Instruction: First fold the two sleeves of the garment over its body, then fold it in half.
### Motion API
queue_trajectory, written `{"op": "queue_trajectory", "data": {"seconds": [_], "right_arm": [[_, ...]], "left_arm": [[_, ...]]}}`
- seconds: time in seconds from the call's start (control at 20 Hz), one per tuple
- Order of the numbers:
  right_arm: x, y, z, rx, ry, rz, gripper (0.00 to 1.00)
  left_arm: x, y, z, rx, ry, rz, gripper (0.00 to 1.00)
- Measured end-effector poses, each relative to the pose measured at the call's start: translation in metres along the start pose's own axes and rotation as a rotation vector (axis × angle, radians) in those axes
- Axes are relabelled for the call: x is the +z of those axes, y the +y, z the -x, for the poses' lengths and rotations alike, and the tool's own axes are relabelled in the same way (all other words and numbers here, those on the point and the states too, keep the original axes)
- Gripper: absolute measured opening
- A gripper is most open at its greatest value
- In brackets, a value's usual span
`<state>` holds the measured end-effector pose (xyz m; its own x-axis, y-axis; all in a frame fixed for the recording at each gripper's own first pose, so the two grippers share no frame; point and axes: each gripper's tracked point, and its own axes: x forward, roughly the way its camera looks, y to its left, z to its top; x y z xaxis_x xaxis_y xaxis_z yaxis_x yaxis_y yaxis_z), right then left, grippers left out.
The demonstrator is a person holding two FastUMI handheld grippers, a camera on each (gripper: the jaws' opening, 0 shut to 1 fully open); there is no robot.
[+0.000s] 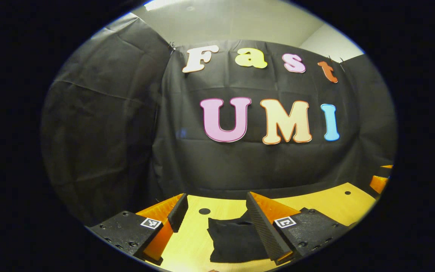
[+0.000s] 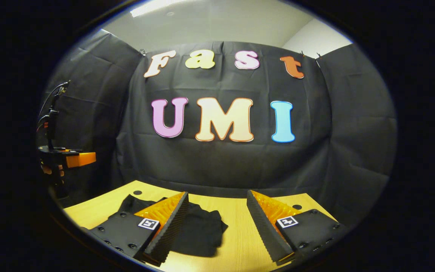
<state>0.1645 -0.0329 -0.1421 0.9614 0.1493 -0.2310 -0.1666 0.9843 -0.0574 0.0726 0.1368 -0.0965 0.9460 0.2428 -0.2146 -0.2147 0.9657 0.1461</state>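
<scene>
The black garment (image 1: 234,238) lies crumpled on the wooden worktop (image 1: 327,206), below and just ahead of both raised grippers. The left gripper (image 1: 217,219), fingers apart and empty, frames it between them; from the right gripper (image 2: 217,219), also spread and empty, it lies toward the left finger. The right gripper view shows the other gripper off left.

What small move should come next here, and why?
Probably lower the left tool onto the near edge of the black fabric garment. Both tools hang open above the light wooden table, holding nothing; the right tool has mostly bare tabletop between its fingers, while the garment lies crumpled.
</scene>
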Motion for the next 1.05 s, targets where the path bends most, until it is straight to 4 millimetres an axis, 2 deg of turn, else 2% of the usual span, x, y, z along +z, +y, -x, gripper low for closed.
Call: {"op": "queue_trajectory", "data": {"seconds": [0.25,0.45,0.7,1.05], "right_arm": [[0.014,-0.012,0.078,-0.003,-0.077,-0.022,0.95],[0.015,-0.015,0.124,0.000,-0.088,-0.021,0.95],[0.022,-0.021,0.165,-0.015,-0.125,-0.024,0.95],[0.033,-0.021,0.191,-0.018,-0.166,-0.030,0.95]], "left_arm": [[0.028,-0.025,0.072,-0.018,-0.069,0.001,0.92],[0.038,-0.039,0.108,-0.036,-0.085,0.006,0.93],[0.059,-0.053,0.128,-0.064,-0.118,0.009,0.92],[0.075,-0.062,0.145,-0.085,-0.157,0.012,0.92]]}}
